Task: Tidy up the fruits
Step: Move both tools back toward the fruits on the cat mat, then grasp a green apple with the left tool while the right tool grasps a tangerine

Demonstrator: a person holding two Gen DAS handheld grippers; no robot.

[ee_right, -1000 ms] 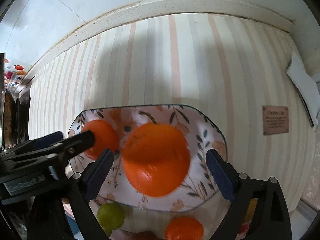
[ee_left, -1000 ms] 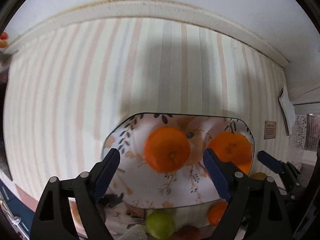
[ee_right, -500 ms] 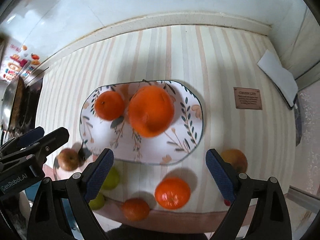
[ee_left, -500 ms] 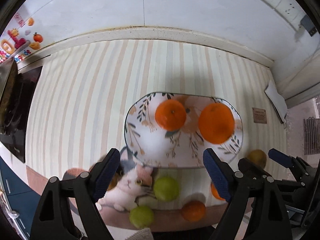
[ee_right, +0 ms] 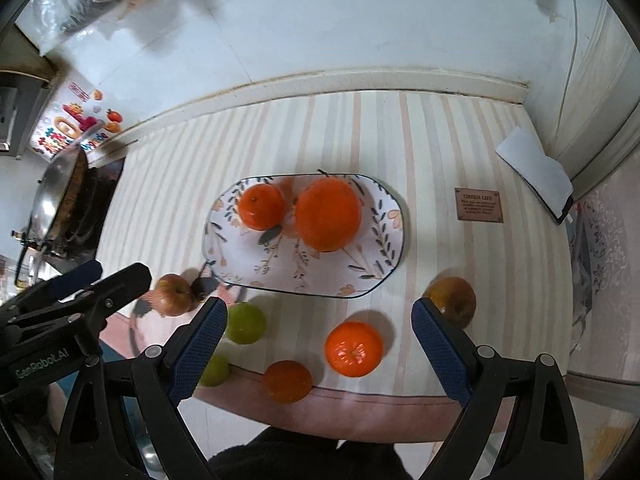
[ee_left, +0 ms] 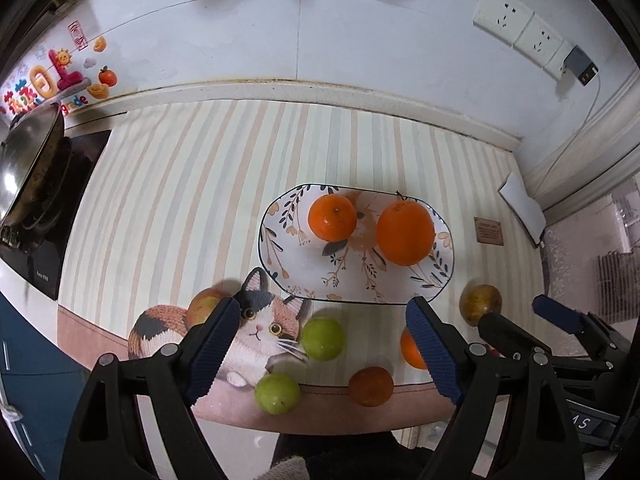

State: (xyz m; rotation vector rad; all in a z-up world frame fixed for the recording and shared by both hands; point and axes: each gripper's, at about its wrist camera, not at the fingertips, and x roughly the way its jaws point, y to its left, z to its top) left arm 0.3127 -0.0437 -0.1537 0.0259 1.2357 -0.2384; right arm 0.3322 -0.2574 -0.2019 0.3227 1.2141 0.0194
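A floral oval plate (ee_left: 404, 288) (ee_right: 376, 268) holds a small orange (ee_left: 332, 217) (ee_right: 261, 206) and a large orange (ee_left: 405, 235) (ee_right: 328, 214). In front of it on the striped mat lie two green fruits (ee_left: 322, 338) (ee_left: 278, 393), two oranges (ee_right: 353, 349) (ee_right: 287, 381), a reddish apple (ee_right: 173, 295) at the left and a brownish apple (ee_right: 454, 298) at the right. My left gripper (ee_left: 320, 344) is open and empty, above the front fruits. My right gripper (ee_right: 318, 344) is open and empty, above the loose oranges.
A stove with a wok (ee_left: 28, 164) stands at the far left. A white folded paper (ee_right: 534, 168) and a small brown label (ee_right: 479, 205) lie at the right. The wall runs along the back. The counter's front edge is just under the grippers.
Both grippers have pulled back and up from the plate. The large orange now rests on the plate beside the small one, and the loose fruits in front have come into view.
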